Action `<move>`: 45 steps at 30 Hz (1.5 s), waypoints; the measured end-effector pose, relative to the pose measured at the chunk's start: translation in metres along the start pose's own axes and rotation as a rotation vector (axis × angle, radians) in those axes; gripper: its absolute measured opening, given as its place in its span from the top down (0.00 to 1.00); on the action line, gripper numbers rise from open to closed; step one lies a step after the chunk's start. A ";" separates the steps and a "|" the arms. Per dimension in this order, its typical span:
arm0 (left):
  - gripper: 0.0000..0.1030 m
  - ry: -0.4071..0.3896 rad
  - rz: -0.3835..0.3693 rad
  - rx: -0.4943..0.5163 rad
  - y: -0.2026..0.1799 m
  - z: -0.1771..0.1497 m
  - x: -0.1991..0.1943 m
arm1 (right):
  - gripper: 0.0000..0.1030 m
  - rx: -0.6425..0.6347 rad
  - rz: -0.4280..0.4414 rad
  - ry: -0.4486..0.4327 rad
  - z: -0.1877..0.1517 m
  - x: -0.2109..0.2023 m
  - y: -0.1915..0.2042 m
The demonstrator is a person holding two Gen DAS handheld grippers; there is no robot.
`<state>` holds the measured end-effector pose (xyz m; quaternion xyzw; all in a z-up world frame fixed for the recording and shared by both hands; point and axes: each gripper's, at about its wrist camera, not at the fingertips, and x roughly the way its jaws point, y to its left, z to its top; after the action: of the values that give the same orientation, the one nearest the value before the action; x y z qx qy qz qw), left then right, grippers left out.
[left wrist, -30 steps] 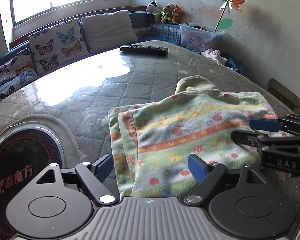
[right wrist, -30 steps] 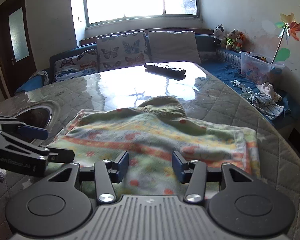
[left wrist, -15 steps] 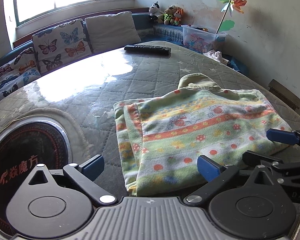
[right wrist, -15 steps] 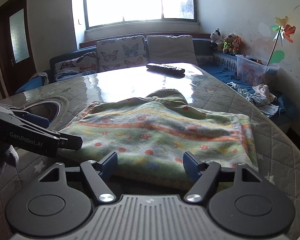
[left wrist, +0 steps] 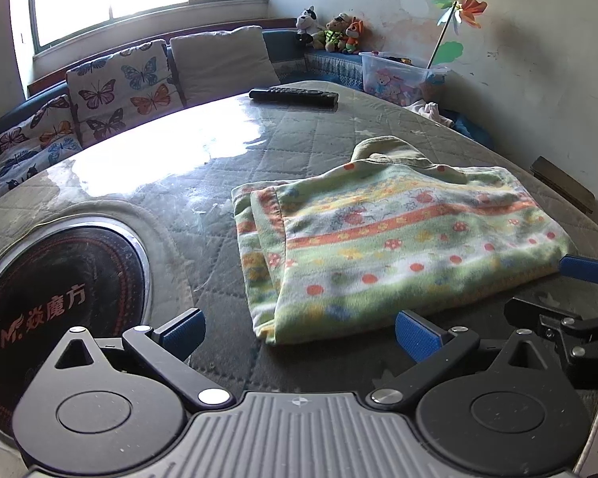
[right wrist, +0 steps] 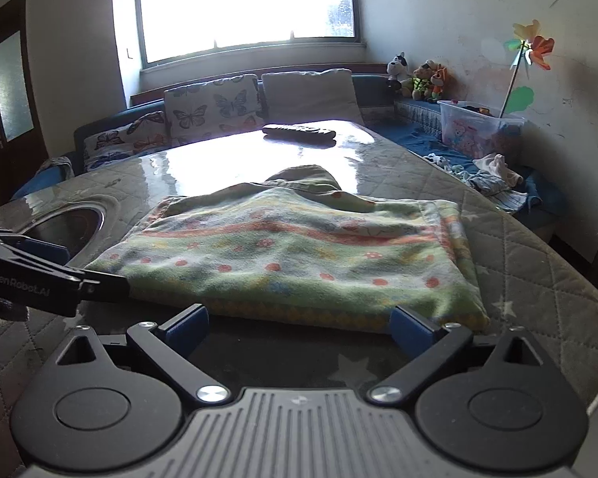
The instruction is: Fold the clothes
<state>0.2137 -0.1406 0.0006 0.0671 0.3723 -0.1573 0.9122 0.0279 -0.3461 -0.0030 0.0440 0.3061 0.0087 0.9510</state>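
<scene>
Item: patterned fleece garment (left wrist: 398, 247), green with orange stripes, red dots and mushroom motifs; an olive collar or hood (left wrist: 390, 151) showed at its far edge.
Location: lay on the quilted table cover (left wrist: 299, 147), right of the round induction hob (left wrist: 56, 302) set into the table, well short of the remote control (left wrist: 295, 95) at the far side.
Condition: lay flat as a compact rectangle, layers doubled over; stacked edges showed along its left side in the left wrist view and along its right side (right wrist: 458, 239) in the right wrist view.
Left gripper (left wrist: 299, 330): jaws spread wide, empty, held just off the garment's near left corner.
Right gripper (right wrist: 299, 324): jaws spread wide, empty, close before the near hem without touching it.
Step in hand: judged a release or a pause between folds; neither claw held cloth.
Stage: the scene fitted two readings, a garment folded to its final size, or one awaiting a further halving.
Next move, requirements: if another fold were wanted, it would call for both claws closing on matching corners of one edge, through all layers, and carrying them across evenly.
Risk: the thick, soft layers might slip apart or bunch.
Surroundings: butterfly cushions (left wrist: 111, 87), plush toys (left wrist: 331, 32), pinwheel (left wrist: 460, 4).
</scene>
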 end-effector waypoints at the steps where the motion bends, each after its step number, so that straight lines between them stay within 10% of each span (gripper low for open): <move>1: 0.00 -0.004 0.000 0.002 0.000 -0.001 -0.002 | 0.00 0.003 -0.005 0.000 -0.001 -0.001 0.000; 45: 0.00 -0.035 -0.013 0.019 -0.018 -0.042 -0.049 | 0.00 0.053 -0.012 -0.001 -0.025 -0.037 0.021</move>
<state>0.1475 -0.1356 0.0047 0.0704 0.3553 -0.1680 0.9168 -0.0162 -0.3248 0.0004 0.0674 0.3061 -0.0054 0.9496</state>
